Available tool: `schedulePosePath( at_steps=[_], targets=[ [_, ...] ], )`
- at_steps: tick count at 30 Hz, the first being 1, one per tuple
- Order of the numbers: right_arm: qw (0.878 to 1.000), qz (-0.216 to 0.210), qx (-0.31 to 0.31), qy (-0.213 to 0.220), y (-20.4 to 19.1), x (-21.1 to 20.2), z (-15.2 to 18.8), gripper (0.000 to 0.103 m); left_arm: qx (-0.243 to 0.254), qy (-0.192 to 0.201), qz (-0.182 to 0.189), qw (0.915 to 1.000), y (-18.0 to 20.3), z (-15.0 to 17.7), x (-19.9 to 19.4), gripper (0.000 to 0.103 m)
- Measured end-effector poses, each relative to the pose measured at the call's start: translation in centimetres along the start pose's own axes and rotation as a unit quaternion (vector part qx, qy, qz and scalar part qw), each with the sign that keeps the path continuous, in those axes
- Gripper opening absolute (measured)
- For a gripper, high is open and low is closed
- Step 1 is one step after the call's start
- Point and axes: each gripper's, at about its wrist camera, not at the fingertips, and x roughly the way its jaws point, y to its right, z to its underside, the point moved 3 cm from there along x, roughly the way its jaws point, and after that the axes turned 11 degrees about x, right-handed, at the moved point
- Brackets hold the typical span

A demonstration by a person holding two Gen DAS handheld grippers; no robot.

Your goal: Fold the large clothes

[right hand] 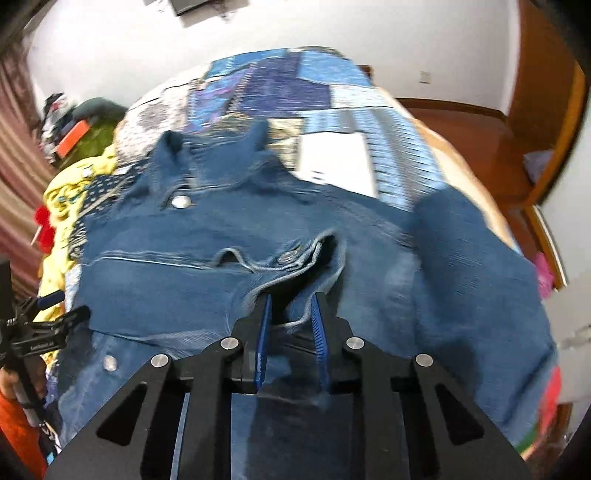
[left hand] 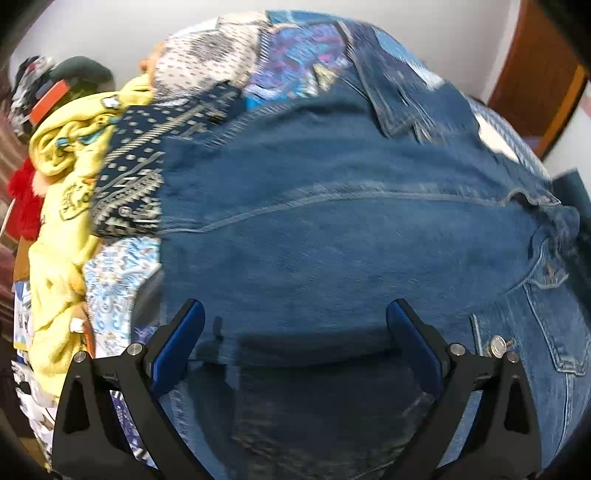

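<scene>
Blue-padded and nearly closed, your right gripper (right hand: 291,299) sits at the lower centre of the right wrist view, its two pads pinching a raised fold of the blue denim jacket (right hand: 258,229) just below a buttoned cuff or flap edge; fabric clearly fills the narrow gap between the pads. In the left wrist view your left gripper (left hand: 295,314) stands wide open at the bottom of the frame, its blue pads spread apart above flat denim, gripping nothing. That jacket (left hand: 332,221) fills the middle of both views, spread over a patchwork quilt in blues and whites (right hand: 295,85), with its collar toward the upper left of the right wrist view and a silver metal button (right hand: 181,201) below it. Farther off, at the left edge, a crumpled yellow garment (left hand: 55,229) lies beside the denim, with something red and fluffy (left hand: 24,199) past it. A white wall (right hand: 332,26) closes the top of the frame.
</scene>
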Motion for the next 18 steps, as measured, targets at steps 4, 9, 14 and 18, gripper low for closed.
schedulePosePath(
  at_steps=[4, 9, 14, 18],
  targets=[
    [1.000, 0.002, -0.001, 0.028, 1.9, -3.0, 0.4, 0.020, 0.003, -0.001, -0.013, 0.9999, 1.0, -0.2, -0.4, 0.100],
    [0.997, 0.008, 0.012, 0.076, 4.3, -7.2, 0.1, 0.057, 0.012, 0.012, -0.007, 0.9998, 2.6, -1.2, -2.3, 0.100],
    [0.988, 0.026, 0.059, 0.141, 8.2, -11.0, -0.2, 0.090, 0.029, 0.050, -0.001, 0.9983, 5.5, -2.7, -5.3, 0.100],
    [0.983, 0.014, 0.124, 0.132, 12.2, -11.5, 0.2, 0.093, 0.039, 0.087, 0.016, 0.9953, 8.1, -3.7, -7.4, 0.100]
  ],
)
